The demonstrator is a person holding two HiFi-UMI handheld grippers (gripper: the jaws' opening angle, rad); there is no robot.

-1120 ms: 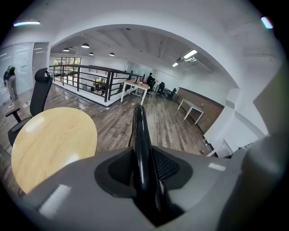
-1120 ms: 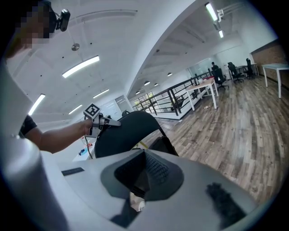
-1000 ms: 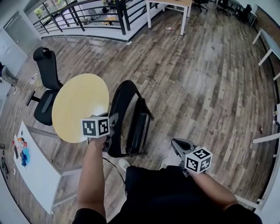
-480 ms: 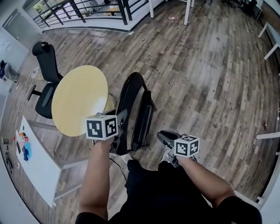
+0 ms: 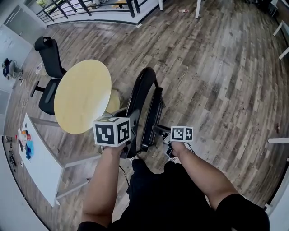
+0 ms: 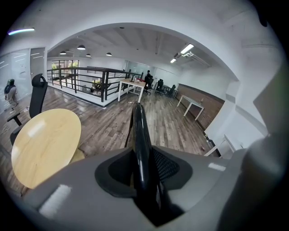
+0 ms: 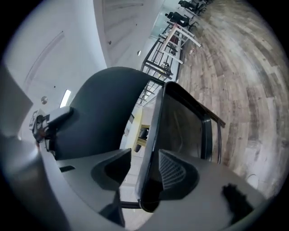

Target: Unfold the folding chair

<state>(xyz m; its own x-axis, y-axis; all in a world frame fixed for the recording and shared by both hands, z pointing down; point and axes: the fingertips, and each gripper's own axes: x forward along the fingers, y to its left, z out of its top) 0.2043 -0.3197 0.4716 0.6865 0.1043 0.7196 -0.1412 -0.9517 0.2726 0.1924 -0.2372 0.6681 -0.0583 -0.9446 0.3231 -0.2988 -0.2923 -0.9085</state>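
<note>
The black folding chair [image 5: 145, 106] stands folded flat on the wood floor in front of me. My left gripper [image 5: 128, 145] is shut on its curved back tube [image 6: 137, 131], which fills the gap between the pads in the left gripper view. My right gripper [image 5: 158, 129] reaches in from the right at the chair's near side. Its jaws have just been opening, and the thin edge of the seat panel [image 7: 180, 126] now stands between them. A gap shows beside the left pad [image 7: 113, 169]. The dark backrest [image 7: 104, 108] rises to the left.
A round yellow table [image 5: 83, 94] stands close to the chair's left, with a black office chair [image 5: 47, 67] behind it. A white desk [image 5: 38, 162] with small items is at the lower left. A black railing [image 5: 90, 9] runs along the far edge.
My right gripper came down and leftward from beside my leg to the chair's seat edge, rolled, and its jaws opened. My left gripper shifted a little forward along with the chair.
</note>
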